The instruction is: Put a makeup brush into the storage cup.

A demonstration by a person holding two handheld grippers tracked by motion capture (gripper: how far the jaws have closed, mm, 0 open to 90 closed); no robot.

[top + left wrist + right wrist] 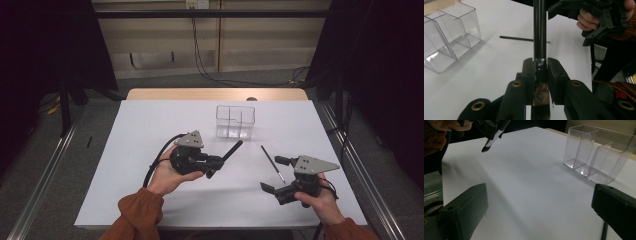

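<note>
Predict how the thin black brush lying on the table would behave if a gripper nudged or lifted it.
The thin brush looks slim and round, so a sideways nudge would probably roll it across the smooth white table. It seems light and stiff, likely lifting without drooping. Lying flat, it may be awkward for the right gripper to pinch.

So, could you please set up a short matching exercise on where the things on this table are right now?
Things:
1. thick black makeup brush
2. thin black stick-like brush
3. clear plastic divided organiser box
4. right tongs

States:
a. open, holding nothing
b. lying loose on the white table
c. clamped in the left tongs
d. standing empty

Pairs: 1-c, 2-b, 3-d, 4-a
</note>
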